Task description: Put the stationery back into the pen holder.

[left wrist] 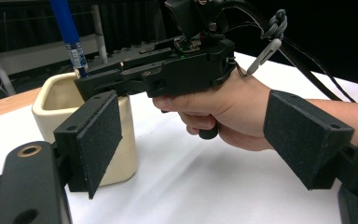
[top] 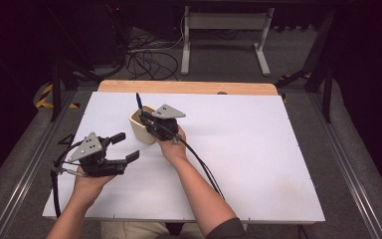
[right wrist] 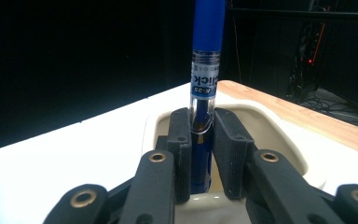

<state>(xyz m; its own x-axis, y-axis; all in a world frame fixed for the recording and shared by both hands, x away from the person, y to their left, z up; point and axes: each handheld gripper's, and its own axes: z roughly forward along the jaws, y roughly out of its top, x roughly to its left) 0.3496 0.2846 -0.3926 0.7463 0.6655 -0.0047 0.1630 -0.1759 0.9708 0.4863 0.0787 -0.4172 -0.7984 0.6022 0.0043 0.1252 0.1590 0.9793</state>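
Note:
A cream cup (top: pixel 138 130) stands on the white table, left of the middle. A blue pen (top: pixel 139 101) stands nearly upright with its lower end inside the cup (right wrist: pixel 265 114). My right gripper (top: pixel 146 119) is shut on the pen (right wrist: pixel 207 56), its jaws pinching the clear lower barrel just above the rim, as the right gripper view (right wrist: pixel 204 140) shows. My left gripper (top: pixel 127 146) hovers open to the cup's near left with nothing between its pads (left wrist: pixel 98 140). The left gripper view looks across at the cup (left wrist: pixel 58 100), the pen (left wrist: pixel 67 28) and the right gripper (left wrist: pixel 121 79) in its hand.
The white table top (top: pixel 258 149) has a wooden strip (top: pixel 189 87) along its far edge. Beyond it, cables (top: pixel 149 59) lie on the floor beside a white stand (top: pixel 224 30). Metal rails (top: pixel 25 164) run along both sides of the table.

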